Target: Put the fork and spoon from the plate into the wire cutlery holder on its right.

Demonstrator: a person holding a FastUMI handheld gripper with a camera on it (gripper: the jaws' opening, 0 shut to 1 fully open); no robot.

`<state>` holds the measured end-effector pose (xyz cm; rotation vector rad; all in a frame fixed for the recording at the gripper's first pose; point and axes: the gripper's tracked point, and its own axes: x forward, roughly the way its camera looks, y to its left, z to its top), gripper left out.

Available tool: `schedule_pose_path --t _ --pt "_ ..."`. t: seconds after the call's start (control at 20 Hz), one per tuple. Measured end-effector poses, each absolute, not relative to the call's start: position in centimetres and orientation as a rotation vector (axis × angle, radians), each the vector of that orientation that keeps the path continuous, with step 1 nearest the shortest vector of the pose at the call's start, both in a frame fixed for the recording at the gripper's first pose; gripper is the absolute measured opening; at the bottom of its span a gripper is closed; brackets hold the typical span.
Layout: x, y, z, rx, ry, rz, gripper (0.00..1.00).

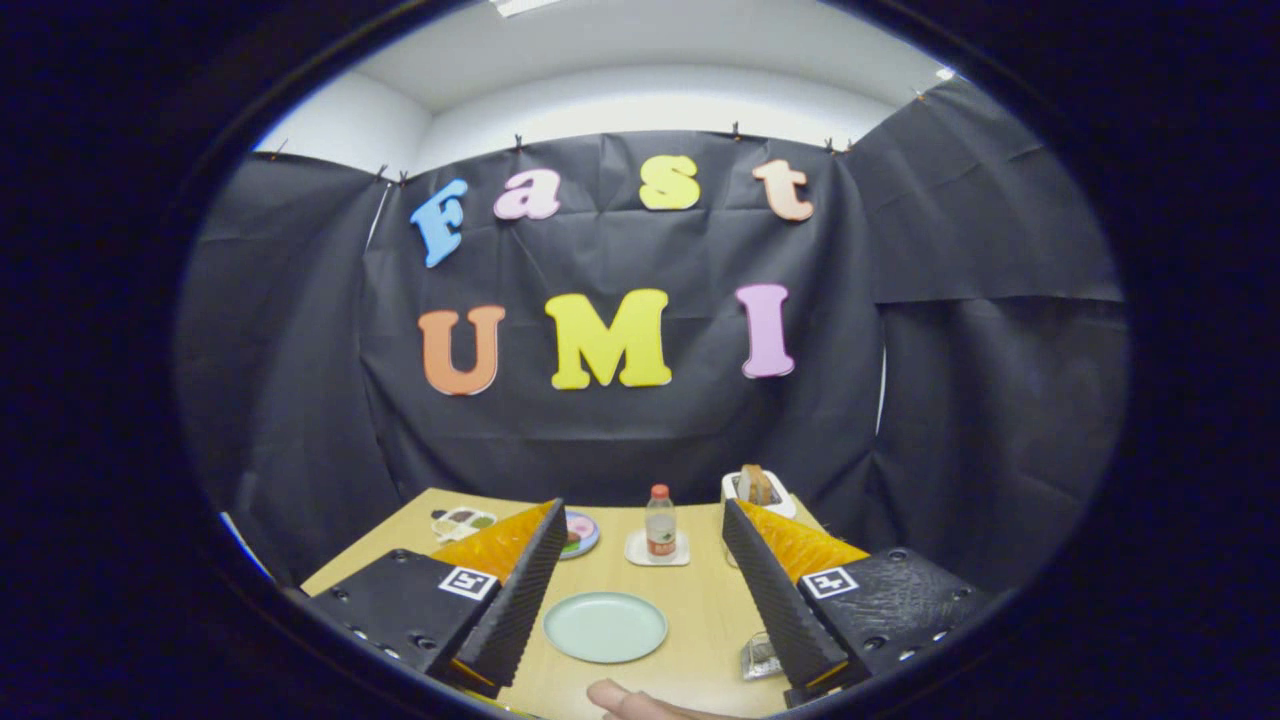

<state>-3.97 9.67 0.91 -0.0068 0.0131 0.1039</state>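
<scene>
The gripper (640, 585) hangs above the wooden table (700, 610) with its two ribbed black fingers (520, 590) spread wide apart and nothing between them. In the gap, just ahead of the fingertips, lies a pale green plate (605, 627), flat on the table, and its surface looks bare: no fork or spoon can be made out on it. Just beside the right-hand finger, near its tip, a small wire or clear object (760, 655) shows in part; it may be the cutlery holder, but the finger hides most of it and its contents cannot be told. Nearest the camera, a fingertip of a person's hand (625, 700) rests at the table's near edge.

Beyond the plate, a small bottle (660, 522) with a red cap stands upright on a white square coaster (657, 549). Left of it, partly behind the left-hand finger, sits a coloured dish (582, 532), and further left a flat palette-like tray (462, 521) with several coloured spots. At the table's far right stands a white toaster (760, 490) with a brown slice sticking up from it.
</scene>
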Motion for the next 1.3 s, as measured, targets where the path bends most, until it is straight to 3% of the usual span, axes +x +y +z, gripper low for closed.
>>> schedule_pose_path --t 0.3,1.3 --pt "-6.9 8.9 4.3 -0.101 -0.106 0.071 0.95" --pt "-3.5 -5.1 4.9 -0.064 -0.034 0.046 0.96"
